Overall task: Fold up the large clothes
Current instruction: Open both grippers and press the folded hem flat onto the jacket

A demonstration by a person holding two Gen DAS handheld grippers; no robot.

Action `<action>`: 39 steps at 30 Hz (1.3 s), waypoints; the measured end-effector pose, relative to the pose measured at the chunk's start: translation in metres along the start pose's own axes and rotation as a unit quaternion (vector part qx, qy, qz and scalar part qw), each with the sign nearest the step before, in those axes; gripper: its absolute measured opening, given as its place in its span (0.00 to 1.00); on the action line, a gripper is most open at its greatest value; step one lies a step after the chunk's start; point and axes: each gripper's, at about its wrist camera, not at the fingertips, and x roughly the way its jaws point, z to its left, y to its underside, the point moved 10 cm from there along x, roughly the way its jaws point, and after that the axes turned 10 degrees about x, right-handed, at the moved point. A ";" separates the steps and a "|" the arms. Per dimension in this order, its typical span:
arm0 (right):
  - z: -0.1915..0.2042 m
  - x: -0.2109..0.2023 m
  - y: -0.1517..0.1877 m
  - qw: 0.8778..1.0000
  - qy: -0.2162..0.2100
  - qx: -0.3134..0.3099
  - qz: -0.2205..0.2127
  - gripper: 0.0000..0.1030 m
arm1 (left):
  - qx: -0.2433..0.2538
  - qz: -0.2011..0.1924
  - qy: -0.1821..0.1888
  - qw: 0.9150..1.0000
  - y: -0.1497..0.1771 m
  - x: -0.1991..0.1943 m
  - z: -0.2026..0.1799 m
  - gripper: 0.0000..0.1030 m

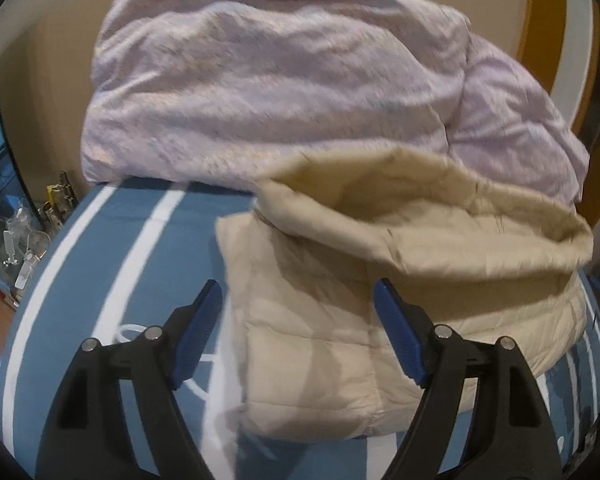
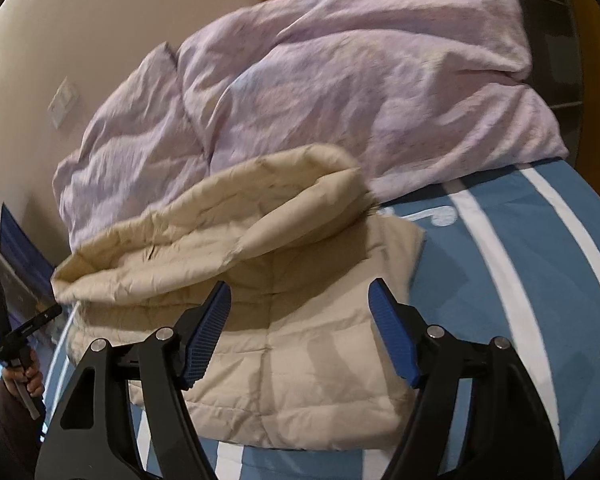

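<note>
Left wrist: my left gripper gapes wide above jacket.
Right wrist: my right gripper gapes wide, empty.
Jacket: folded on bed.

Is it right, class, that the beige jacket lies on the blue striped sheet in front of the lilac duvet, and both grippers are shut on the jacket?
Not quite. Both wrist views show the left gripper and the right gripper open, fingers apart, gripping nothing. The rest stands: the jacket lies on the sheet in front of the duvet.
</note>
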 end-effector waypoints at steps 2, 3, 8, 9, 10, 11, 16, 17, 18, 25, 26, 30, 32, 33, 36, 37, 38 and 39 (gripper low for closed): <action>0.007 0.010 0.000 1.000 0.003 -0.006 0.003 0.71 | 0.008 0.010 0.002 1.000 0.003 0.012 -0.011 0.76; 0.010 0.016 -0.001 1.000 0.005 -0.009 0.003 0.71 | 0.010 0.012 0.003 1.000 0.004 0.016 -0.013 0.76; 0.022 0.041 -0.014 1.000 0.020 -0.019 -0.006 0.71 | 0.011 0.015 -0.005 1.000 -0.008 0.043 -0.023 0.76; 0.024 0.046 -0.017 0.999 0.024 -0.022 -0.009 0.71 | 0.008 0.013 -0.008 1.000 -0.013 0.048 -0.023 0.76; 0.025 0.049 -0.020 0.999 0.028 -0.024 -0.013 0.71 | 0.004 0.011 -0.010 1.000 -0.017 0.052 -0.023 0.76; 0.026 0.053 -0.023 0.999 0.033 -0.026 -0.017 0.71 | 0.002 0.010 -0.012 1.000 -0.021 0.055 -0.023 0.76; 0.022 0.069 -0.035 0.998 0.051 -0.027 -0.031 0.71 | -0.009 0.008 -0.029 1.000 -0.037 0.075 -0.019 0.76; 0.019 0.071 -0.037 0.998 0.055 -0.025 -0.033 0.71 | -0.010 0.008 -0.031 0.999 -0.038 0.078 -0.018 0.76; 0.016 0.074 -0.039 0.997 0.060 -0.021 -0.035 0.71 | -0.012 0.009 -0.034 0.999 -0.040 0.082 -0.017 0.76; -0.006 0.087 -0.047 0.994 0.095 -0.002 -0.045 0.71 | -0.027 0.017 -0.071 0.997 -0.048 0.103 0.001 0.76; -0.011 0.090 -0.047 0.994 0.101 0.003 -0.044 0.71 | -0.026 0.018 -0.081 0.996 -0.049 0.106 0.004 0.76; -0.023 0.103 -0.042 0.992 0.119 0.013 -0.037 0.71 | -0.024 0.028 -0.110 0.993 -0.044 0.120 0.014 0.77; -0.025 0.108 -0.038 0.991 0.129 0.009 -0.033 0.71 | -0.025 0.033 -0.115 0.993 -0.039 0.128 0.017 0.82; -0.027 0.110 -0.036 0.990 0.135 0.005 -0.031 0.71 | -0.026 0.034 -0.115 0.992 -0.037 0.131 0.018 0.83; -0.029 0.118 -0.030 0.988 0.153 -0.007 -0.019 0.71 | -0.026 0.034 -0.118 0.992 -0.033 0.137 0.019 0.85; -0.029 0.120 -0.028 0.987 0.158 -0.010 -0.016 0.71 | -0.026 0.035 -0.119 0.992 -0.032 0.140 0.019 0.86; -0.030 0.122 -0.027 0.986 0.164 -0.014 -0.012 0.71 | -0.027 0.035 -0.119 0.992 -0.031 0.142 0.020 0.87; -0.031 0.125 -0.026 0.985 0.169 -0.017 -0.008 0.71 | -0.028 0.036 -0.119 0.992 -0.030 0.144 0.021 0.87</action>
